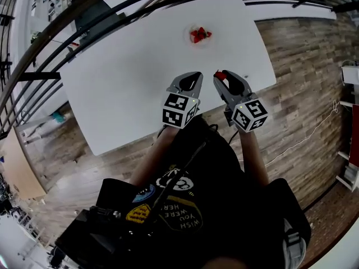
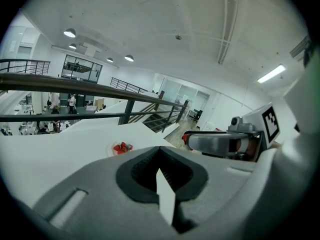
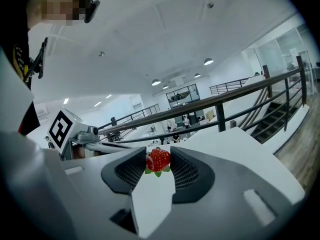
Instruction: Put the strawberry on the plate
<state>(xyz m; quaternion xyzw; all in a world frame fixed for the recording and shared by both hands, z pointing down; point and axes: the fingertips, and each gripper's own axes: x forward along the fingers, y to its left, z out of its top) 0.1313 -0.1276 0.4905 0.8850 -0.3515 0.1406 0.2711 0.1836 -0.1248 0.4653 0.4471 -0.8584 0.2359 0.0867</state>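
A red strawberry (image 3: 159, 160) with green leaves sits between the pads of my right gripper (image 3: 158, 156), which is shut on it. In the head view this gripper (image 1: 220, 74) hovers over the near part of the white table (image 1: 140, 77), the strawberry (image 1: 220, 76) showing at its tips. My left gripper (image 1: 196, 74) is beside it on the left, jaws shut with nothing in them, tips meeting (image 2: 160, 149). A small pale plate (image 1: 189, 37) with strawberries on it (image 1: 199, 35) stands near the table's far edge, ahead of both grippers; it also shows in the left gripper view (image 2: 113, 149).
A black railing (image 1: 112, 15) runs along the table's far side. Wooden floor (image 1: 303, 60) lies to the right of and in front of the table. The table's right edge (image 1: 269, 55) is close to the right gripper.
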